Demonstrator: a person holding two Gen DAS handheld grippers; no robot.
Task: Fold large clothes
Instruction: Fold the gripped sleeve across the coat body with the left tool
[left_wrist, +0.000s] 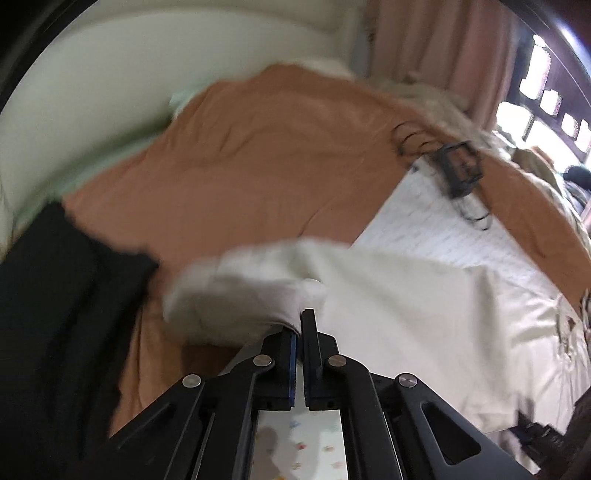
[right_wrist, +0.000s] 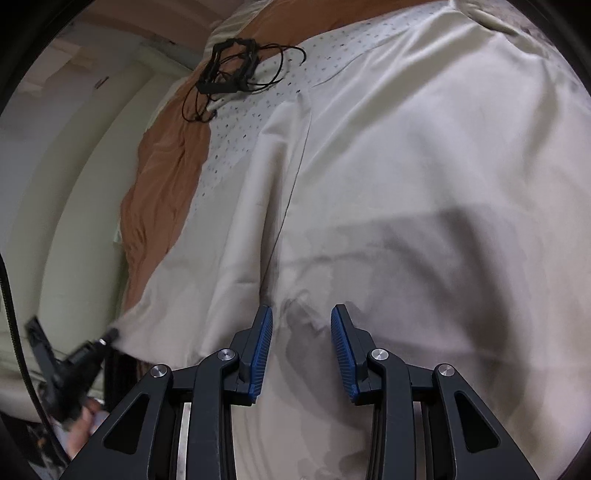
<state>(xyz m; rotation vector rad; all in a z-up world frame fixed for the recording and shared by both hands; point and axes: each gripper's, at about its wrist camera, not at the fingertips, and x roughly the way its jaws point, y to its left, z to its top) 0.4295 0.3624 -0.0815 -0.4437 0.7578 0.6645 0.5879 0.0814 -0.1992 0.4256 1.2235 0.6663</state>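
A large cream-white garment (right_wrist: 406, 166) lies spread over the bed, with a long seam running down it. My right gripper (right_wrist: 301, 317) is open and hovers just above the cloth, fingers either side of a small wrinkle. My left gripper (left_wrist: 300, 325) is shut on a bunched edge of the same white garment (left_wrist: 388, 295) and holds it lifted; the cloth near it is blurred. The left gripper also shows in the right wrist view (right_wrist: 107, 338) at the garment's left edge.
An orange-brown blanket (left_wrist: 258, 155) covers the bed beyond the garment. A white dotted sheet (right_wrist: 251, 110) lies under it. A black frame with a tangled black cord (right_wrist: 229, 66) sits near the far end. Dark fabric (left_wrist: 55, 295) is at left. A pale wall (right_wrist: 55, 184) runs alongside.
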